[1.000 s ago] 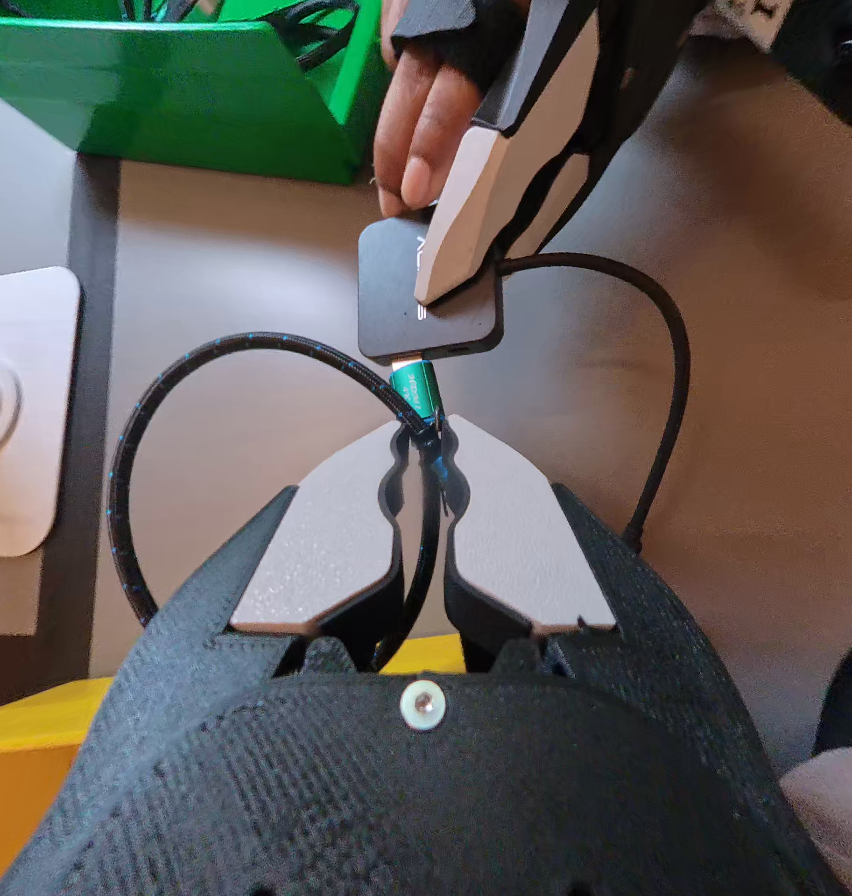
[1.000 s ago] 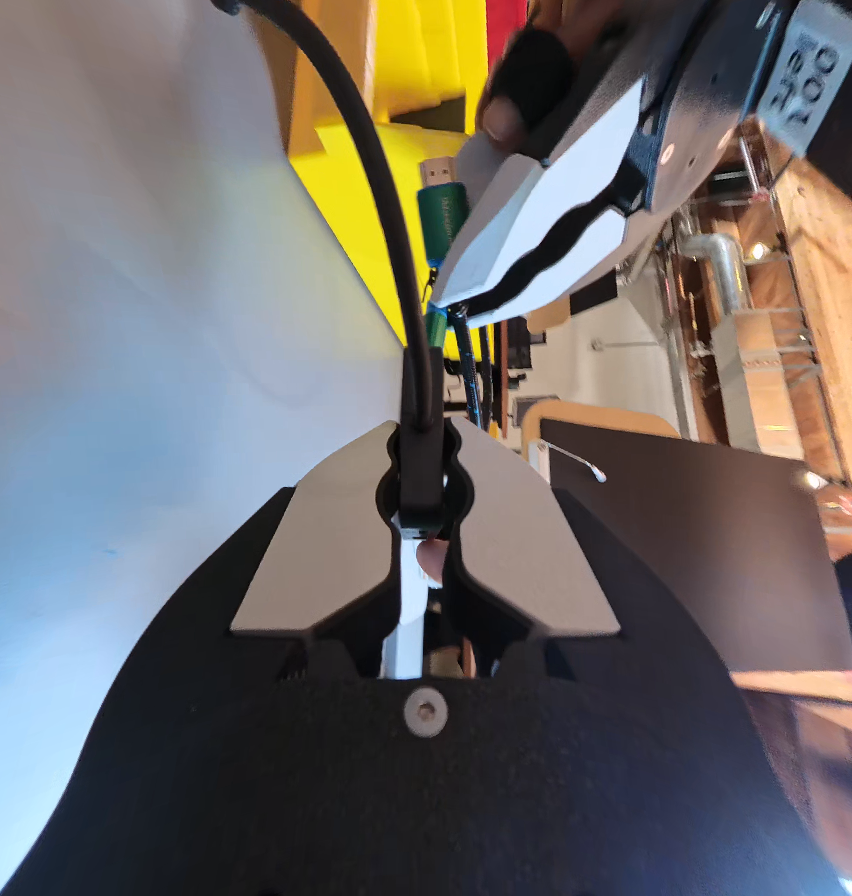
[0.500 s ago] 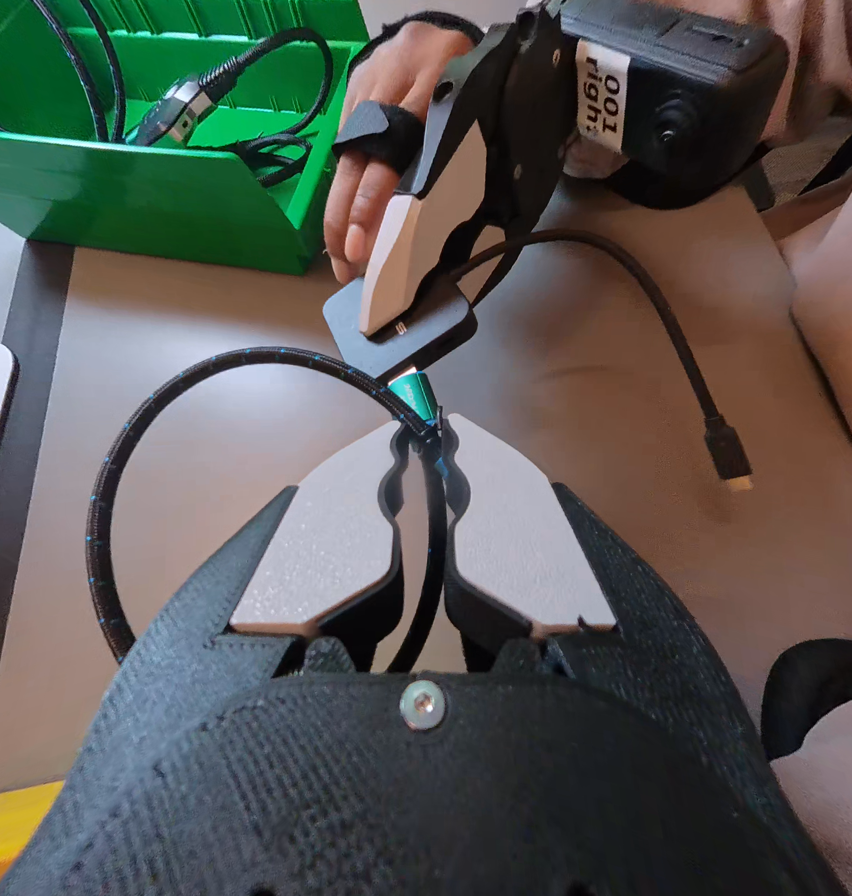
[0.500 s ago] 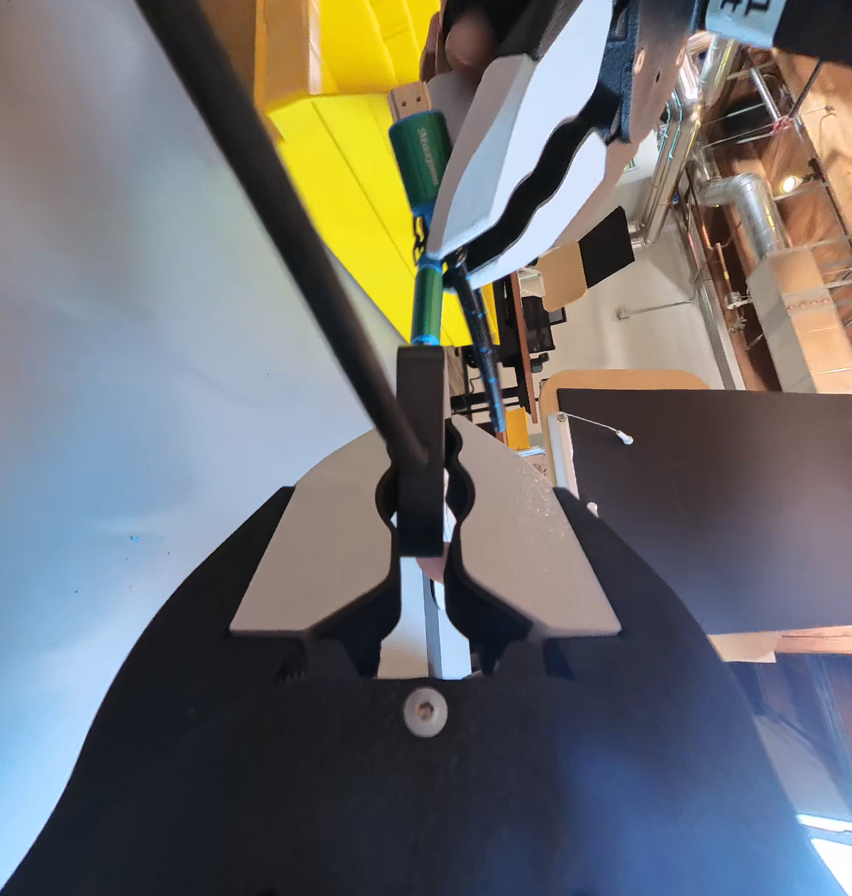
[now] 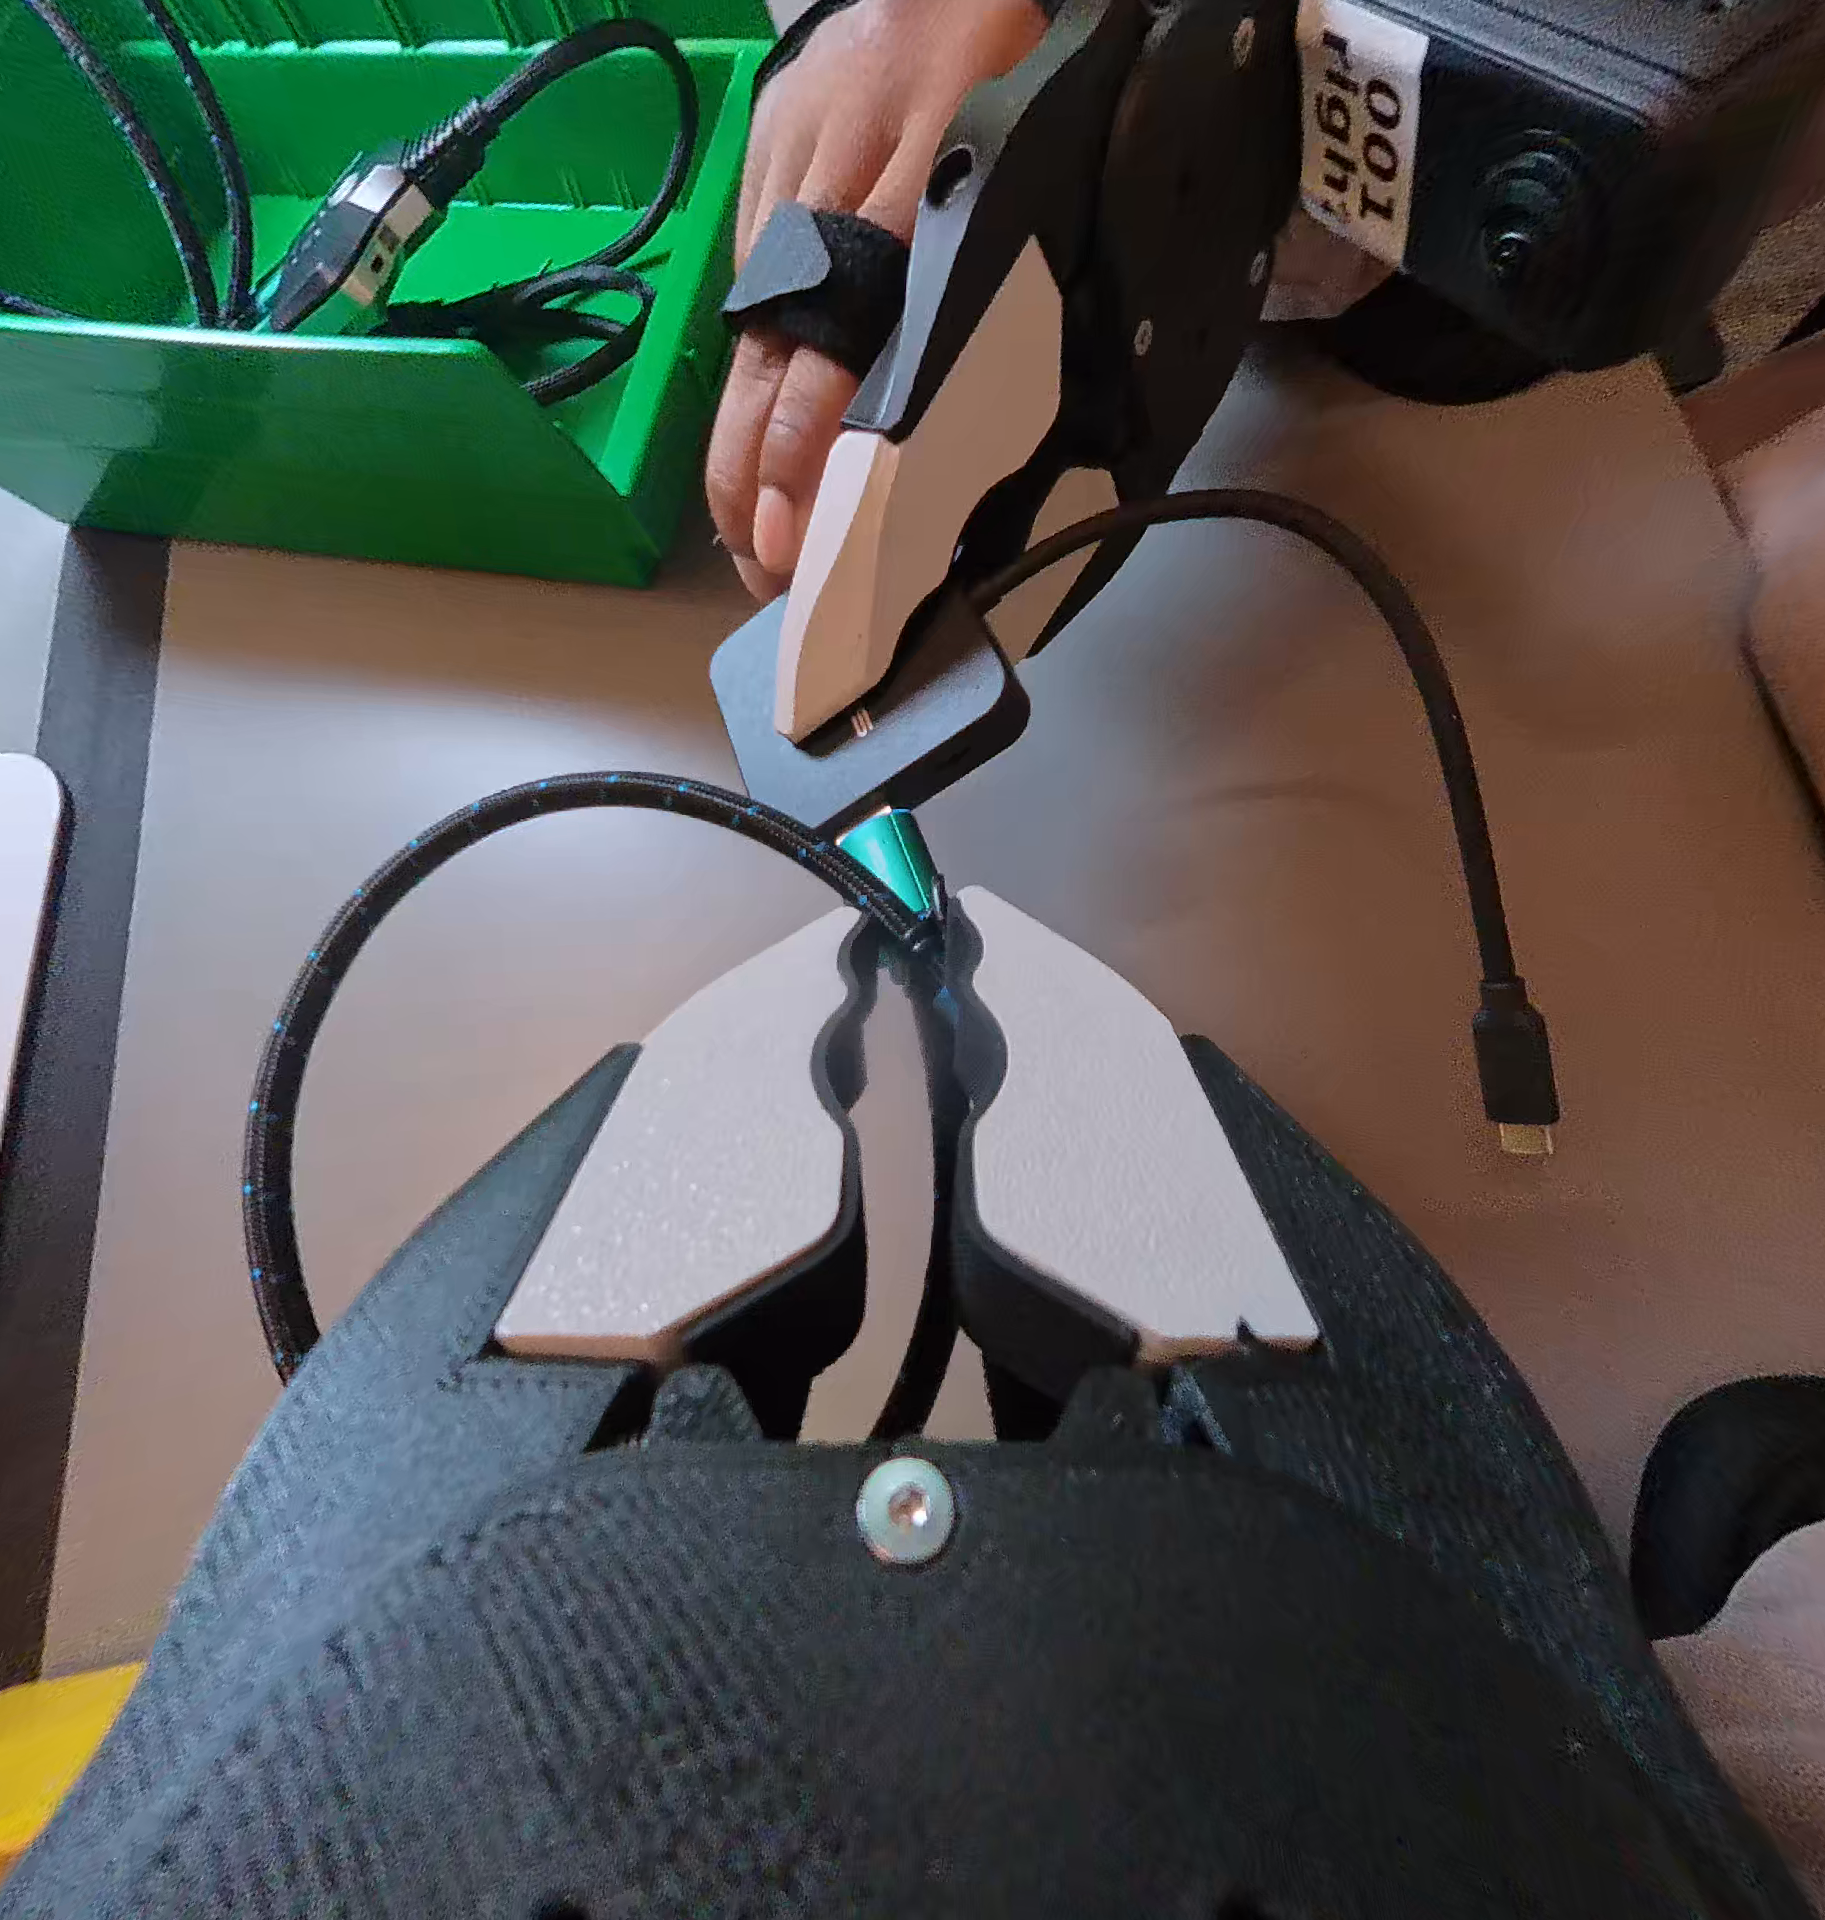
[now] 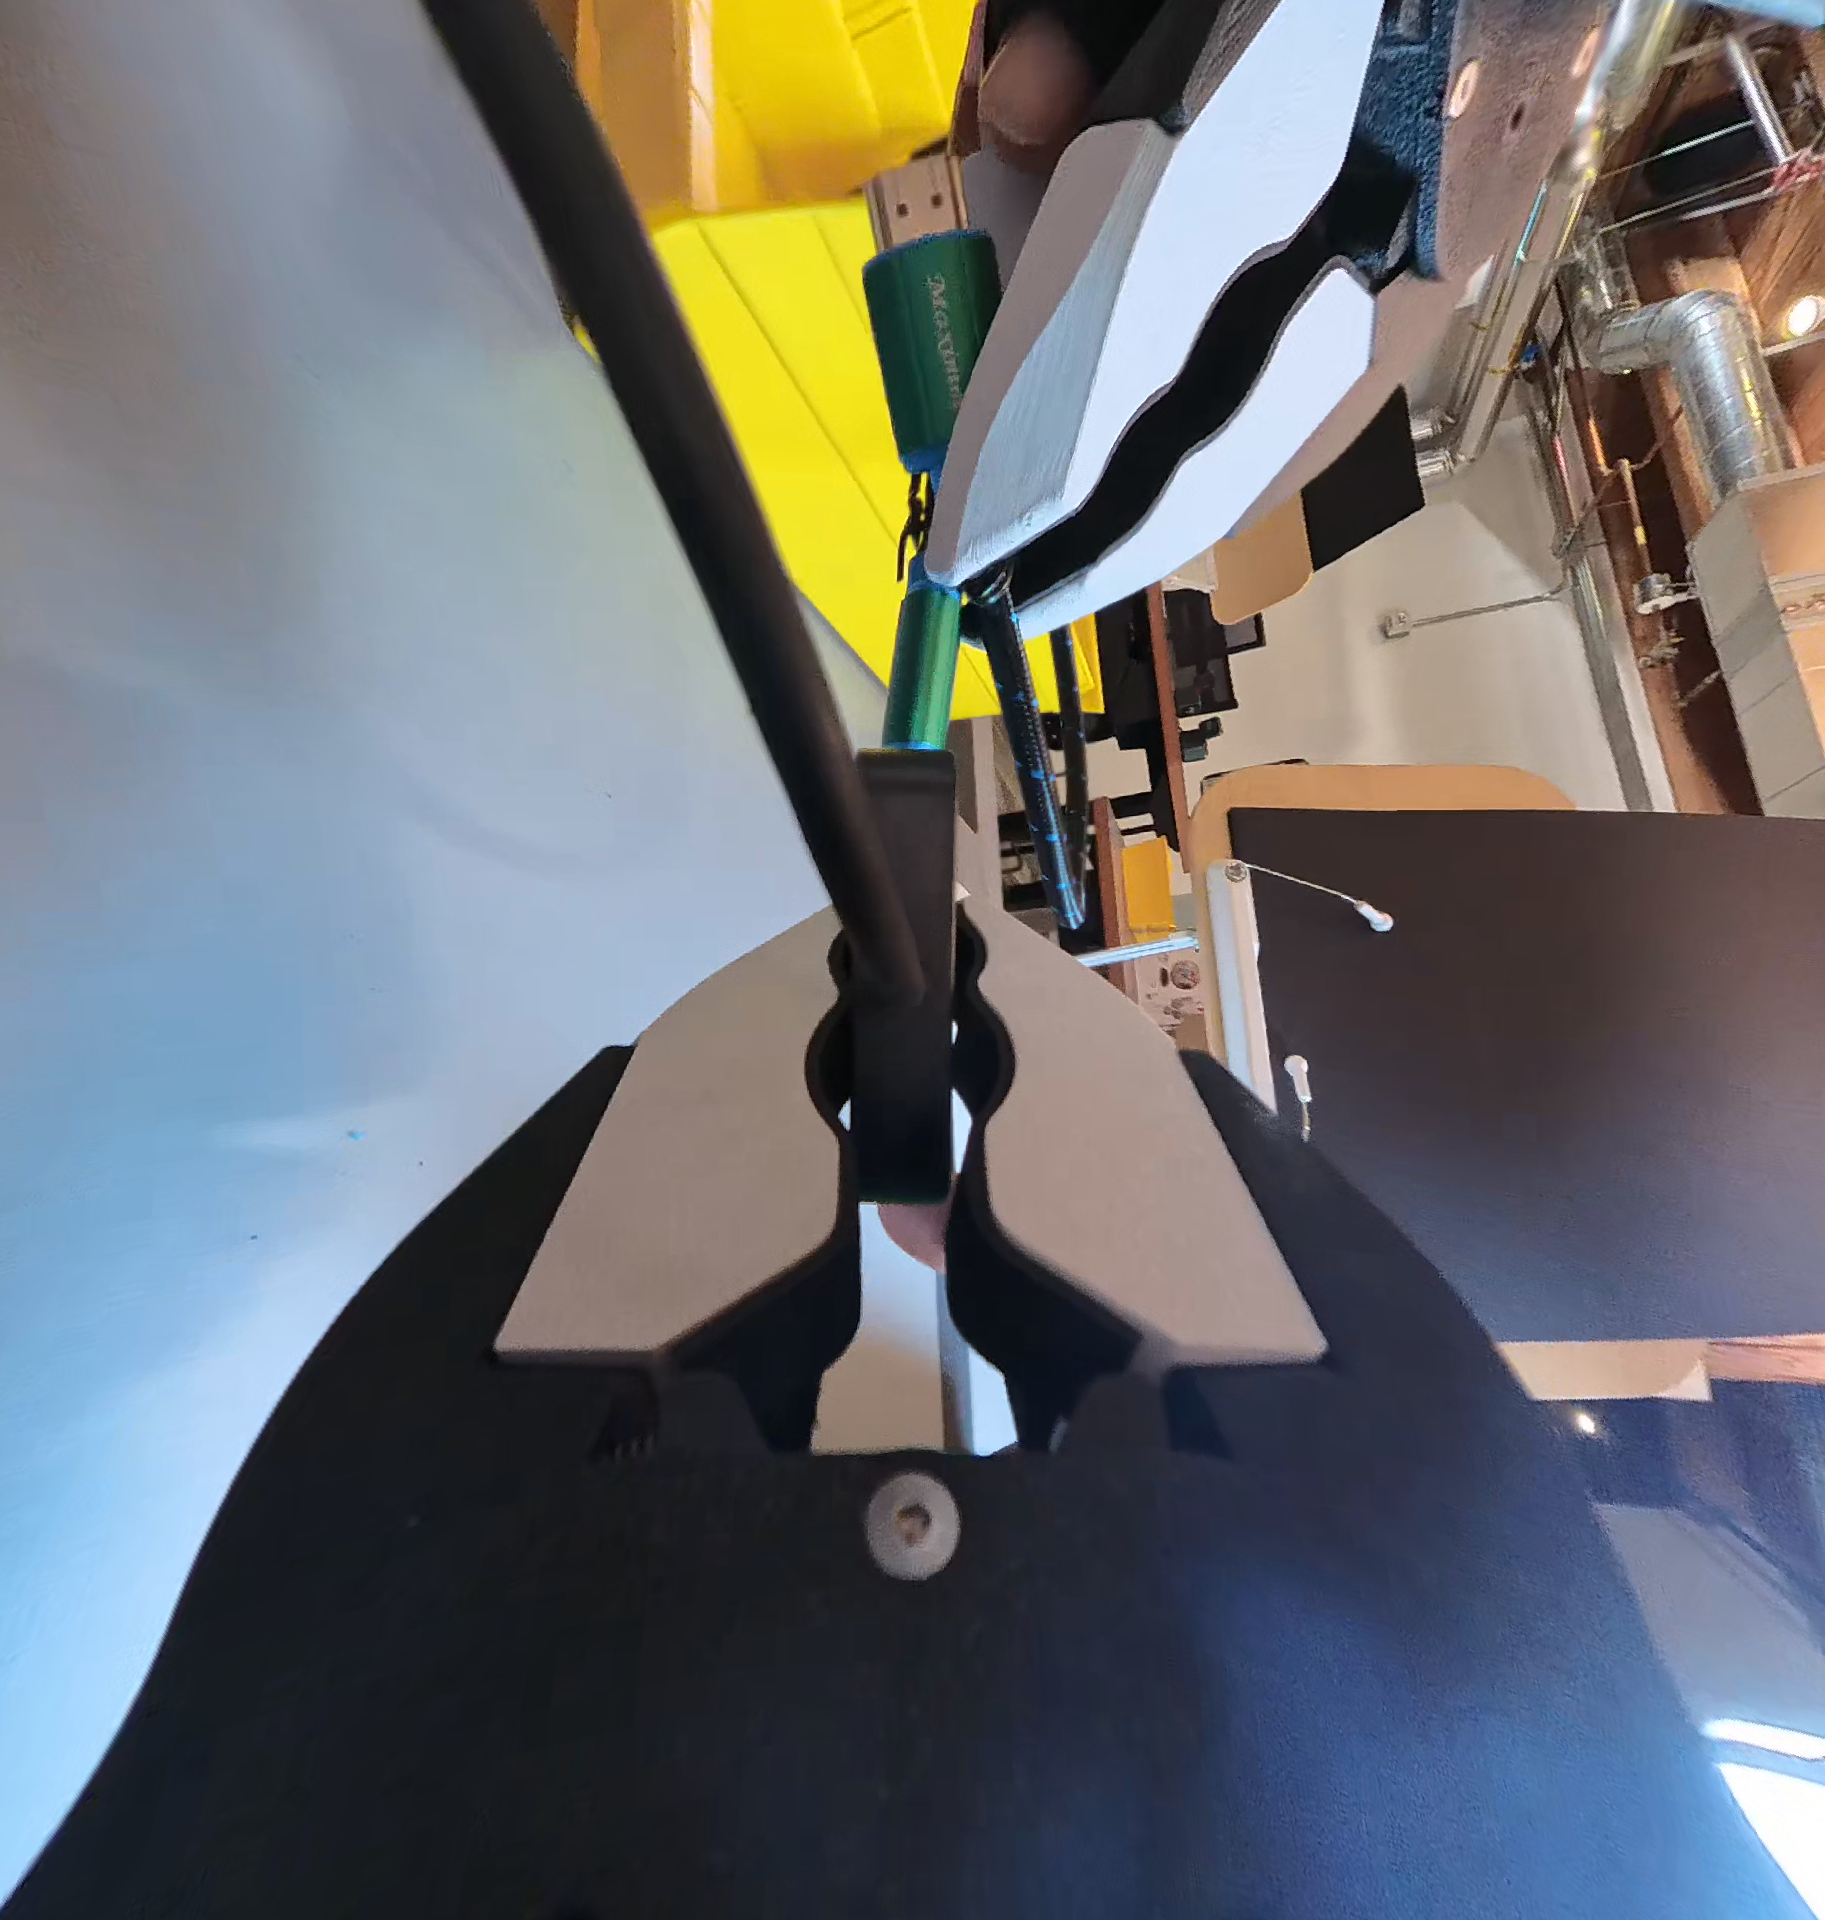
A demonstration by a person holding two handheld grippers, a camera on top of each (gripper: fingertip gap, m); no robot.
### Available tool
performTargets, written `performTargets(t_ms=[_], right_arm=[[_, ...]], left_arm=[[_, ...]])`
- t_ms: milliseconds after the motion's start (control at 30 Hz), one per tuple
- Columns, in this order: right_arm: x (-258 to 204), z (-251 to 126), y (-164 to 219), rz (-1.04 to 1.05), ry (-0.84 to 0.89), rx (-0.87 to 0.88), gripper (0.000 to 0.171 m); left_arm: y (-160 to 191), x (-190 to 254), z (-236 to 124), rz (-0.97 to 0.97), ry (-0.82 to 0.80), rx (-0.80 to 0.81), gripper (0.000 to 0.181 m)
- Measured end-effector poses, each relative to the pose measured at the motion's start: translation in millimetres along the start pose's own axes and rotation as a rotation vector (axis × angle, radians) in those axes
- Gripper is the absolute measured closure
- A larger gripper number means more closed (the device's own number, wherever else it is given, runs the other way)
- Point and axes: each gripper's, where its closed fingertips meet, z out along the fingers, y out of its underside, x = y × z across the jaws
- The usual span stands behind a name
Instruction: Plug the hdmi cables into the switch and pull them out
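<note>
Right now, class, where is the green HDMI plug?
In the left wrist view, the green HDMI plug sits centre frame, between the left gripper and the black switch held by the right gripper.

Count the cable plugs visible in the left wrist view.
3. A green plug at the black switch, held by the left gripper; a black plug lying on the table; a grey plug in the green bin. Others may be hidden in the bin.

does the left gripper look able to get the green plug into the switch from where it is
Probably yes. The left gripper is shut on the braided cable just behind the green plug, whose tip is already at the edge of the switch held by the right gripper. Nothing sits between them; how deep it is seated is unclear.
</note>
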Motion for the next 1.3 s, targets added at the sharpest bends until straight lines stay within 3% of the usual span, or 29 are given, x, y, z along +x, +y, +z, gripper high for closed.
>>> performTargets(t_ms=[400, 733, 833, 967, 1100, 1167, 1267, 1300], right_arm=[[-12, -10, -1, 0.01, -0.024, -0.033, 0.16], [21, -21, -11, 0.11, 0.063, 0.017, 0.158], [38, -24, -2, 0.279, 0.106, 0.057, 0.157], [63, -35, 11, 0.673, 0.124, 0.17, 0.156], [96, -52, 17, 1.002, 0.179, 0.336, 0.157], [107, -60, 17, 1.115, 0.186, 0.413, 0.157], [119, -72, 6, 1.232, 0.158, 0.542, 0.157], [122, -75, 1, 1.263, 0.144, 0.586, 0.157]], left_arm=[[-2, 12, 13, 0.034, 0.056, -0.015, 0.17], [-29, 12, -6, 0.044, 0.028, 0.146, 0.168], [-47, -4, -21, 0.082, -0.118, 0.214, 0.163], [-100, -27, -89, 0.07, -0.363, 0.599, 0.156], [-122, -30, -141, -0.008, -0.416, 0.888, 0.156], [-120, -29, -130, -0.014, -0.385, 0.854, 0.159], [-106, -12, -64, -0.036, -0.163, 0.631, 0.149], [-105, -12, -44, -0.038, -0.156, 0.598, 0.147]])
